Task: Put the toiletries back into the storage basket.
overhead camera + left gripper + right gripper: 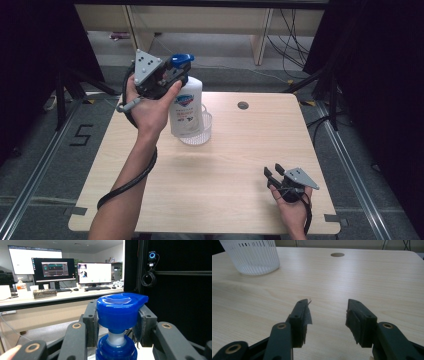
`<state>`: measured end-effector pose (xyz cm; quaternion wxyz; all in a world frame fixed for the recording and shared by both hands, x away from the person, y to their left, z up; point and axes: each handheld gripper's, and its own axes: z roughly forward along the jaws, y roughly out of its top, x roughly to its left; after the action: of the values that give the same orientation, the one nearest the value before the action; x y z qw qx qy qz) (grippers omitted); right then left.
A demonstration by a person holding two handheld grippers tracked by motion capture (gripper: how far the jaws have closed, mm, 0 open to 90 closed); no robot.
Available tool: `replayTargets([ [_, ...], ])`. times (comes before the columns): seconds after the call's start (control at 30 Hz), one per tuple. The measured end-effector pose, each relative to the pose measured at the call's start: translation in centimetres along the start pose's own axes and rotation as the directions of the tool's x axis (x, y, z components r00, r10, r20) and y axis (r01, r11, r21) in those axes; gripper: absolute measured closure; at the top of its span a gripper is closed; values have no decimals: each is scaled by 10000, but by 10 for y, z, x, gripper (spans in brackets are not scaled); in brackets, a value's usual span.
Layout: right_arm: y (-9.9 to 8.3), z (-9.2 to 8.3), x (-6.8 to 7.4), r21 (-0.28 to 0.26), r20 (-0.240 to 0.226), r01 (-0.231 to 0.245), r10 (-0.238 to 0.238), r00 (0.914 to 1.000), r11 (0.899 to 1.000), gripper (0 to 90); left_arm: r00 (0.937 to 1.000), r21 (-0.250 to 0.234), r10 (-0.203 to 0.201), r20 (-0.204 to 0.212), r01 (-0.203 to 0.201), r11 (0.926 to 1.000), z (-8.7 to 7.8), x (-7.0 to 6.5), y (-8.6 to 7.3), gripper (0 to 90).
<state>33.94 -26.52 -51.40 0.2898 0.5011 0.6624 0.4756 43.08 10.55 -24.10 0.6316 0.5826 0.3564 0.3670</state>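
Note:
A white soap bottle (187, 106) with a blue pump head (181, 61) hangs upright at the table's back left. My left gripper (170, 75) is shut on that pump head. In the left gripper view the blue cap (120, 310) sits squeezed between both pads, with the left gripper (117, 320) level. The bottle's base overlaps a white ribbed basket (199, 132) in the high view. The basket's lower part (252, 257) looks empty in the right gripper view. My right gripper (272, 172) rests near the front right, open, with nothing between its jaws (328, 312).
The light wooden table (225, 175) has a round cable hole (243, 105) at the back. Black frame posts and dark curtains stand on both sides. A desk with monitors (55, 270) lies beyond the table's far edge.

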Motion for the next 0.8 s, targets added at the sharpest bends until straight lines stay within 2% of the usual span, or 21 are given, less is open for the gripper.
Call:
replayTargets([
  [0.07,0,-1,0,42,86,18,-18,10000,10000,527,10000,-23,32,39,-32,10000,2,1,0,598],
  [0.13,0,-1,2,95,102,-166,165,9998,9998,527,9999,-47,64,85,-63,10000,4,1,0,598],
  [0.17,0,-1,-1,-24,145,232,-231,9996,9997,527,10000,-53,54,61,-54,10000,5,1,1,598],
  [0.23,0,0,-2,-55,170,285,-284,9995,9996,527,9999,-94,73,90,-72,9999,7,1,2,598],
  [0.33,0,0,-1,-132,59,123,-122,9999,9998,527,9999,-47,83,85,-83,10000,10,3,3,598],
  [0.5,1,-1,-2,7,185,291,-291,9994,9996,527,9999,-21,115,117,-114,9999,15,5,4,598],
  [0.57,0,0,-2,-105,197,363,-361,9992,9993,527,9999,-1,112,97,-112,9999,17,5,4,598],
  [0.7,0,0,-2,-95,191,358,-356,9992,9993,527,9999,61,100,92,-101,9999,21,6,3,598],
  [0.8,0,0,0,-131,48,143,-142,9999,9998,527,9999,131,101,49,-101,9999,25,9,1,598],
])
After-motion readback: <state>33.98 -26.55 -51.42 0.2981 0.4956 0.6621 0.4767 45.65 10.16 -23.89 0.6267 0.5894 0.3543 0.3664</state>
